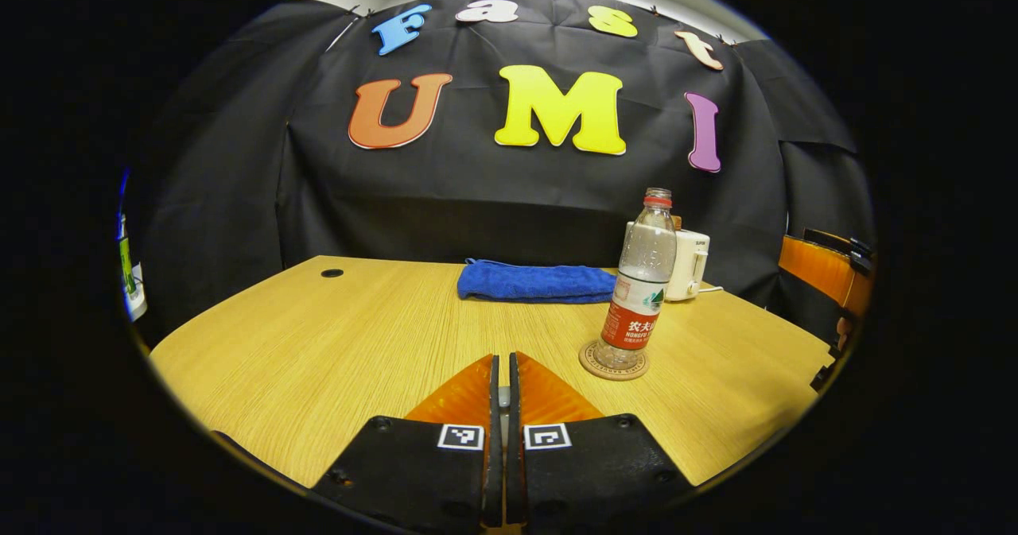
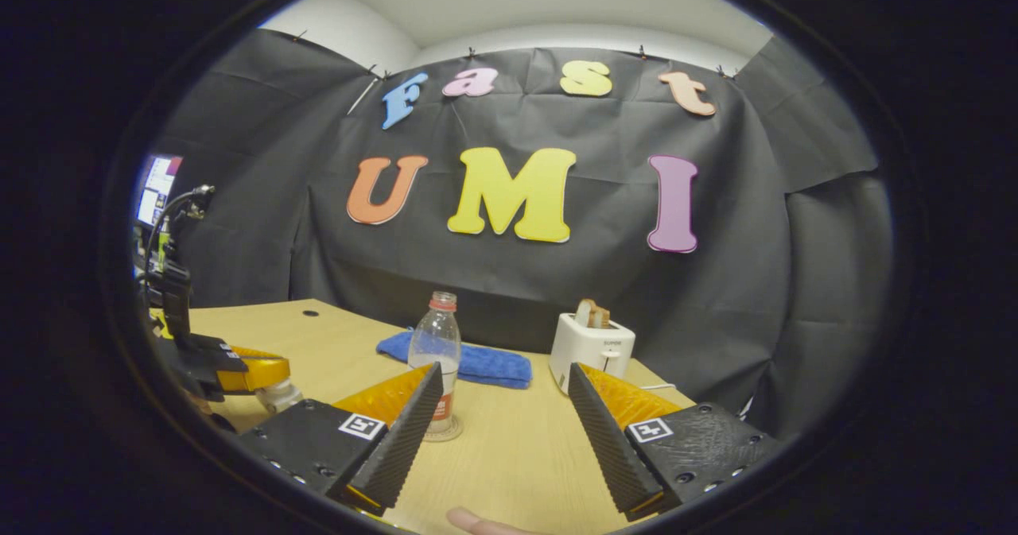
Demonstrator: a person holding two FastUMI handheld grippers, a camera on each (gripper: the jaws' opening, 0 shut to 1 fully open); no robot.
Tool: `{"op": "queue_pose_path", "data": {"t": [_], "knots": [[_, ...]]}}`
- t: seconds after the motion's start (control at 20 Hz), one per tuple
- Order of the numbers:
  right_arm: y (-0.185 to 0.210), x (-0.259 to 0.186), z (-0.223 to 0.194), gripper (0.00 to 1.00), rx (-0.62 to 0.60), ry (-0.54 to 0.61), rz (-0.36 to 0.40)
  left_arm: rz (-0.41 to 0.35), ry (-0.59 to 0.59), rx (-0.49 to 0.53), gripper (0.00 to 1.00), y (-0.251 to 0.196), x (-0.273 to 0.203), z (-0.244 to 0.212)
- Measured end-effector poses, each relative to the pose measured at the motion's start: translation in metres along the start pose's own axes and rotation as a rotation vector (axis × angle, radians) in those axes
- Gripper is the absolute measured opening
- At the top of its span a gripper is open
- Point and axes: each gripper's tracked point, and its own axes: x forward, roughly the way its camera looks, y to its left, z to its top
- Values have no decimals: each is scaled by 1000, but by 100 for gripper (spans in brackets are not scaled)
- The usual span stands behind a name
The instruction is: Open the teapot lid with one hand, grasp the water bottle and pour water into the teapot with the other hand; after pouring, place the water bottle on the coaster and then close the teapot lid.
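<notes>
The water bottle (image 1: pixel 640 281), clear with a red cap and red label, stands upright on a round coaster (image 1: pixel 612 362) right of centre on the wooden table (image 1: pixel 318 344). My left gripper (image 1: pixel 502 360) is low over the table with its jaws almost together and a small grey piece pinched between them. In the right gripper view this left gripper (image 2: pixel 238 372) is at the far left, and a pale rounded thing (image 2: pixel 278 396) that looks like the teapot's top sits right under its tips. My right gripper (image 2: pixel 503 380) is open and holds nothing. The bottle (image 2: pixel 436 336) stands on its coaster (image 2: pixel 449 433) just beyond its left finger.
A folded blue cloth (image 1: pixel 537 281) lies at the back of the table. A white toaster (image 2: pixel 592 344) with toast in it stands to the right of the cloth. An orange chair (image 1: pixel 823 269) is at the table's right side. A fingertip (image 2: pixel 477 523) pokes in below.
</notes>
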Motion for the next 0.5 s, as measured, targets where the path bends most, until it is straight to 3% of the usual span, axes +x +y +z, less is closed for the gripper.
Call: {"op": "queue_pose_path", "data": {"t": [0.4, 0.5], "knots": [[-4, -2, 3, 98, -33, -5, -8, 24, 23, 22, 5, 6, 0, -7], [-6, -3, 5, 95, -29, -6, -13, 26, 26, 20, 5, 5, 0, -7]]}}
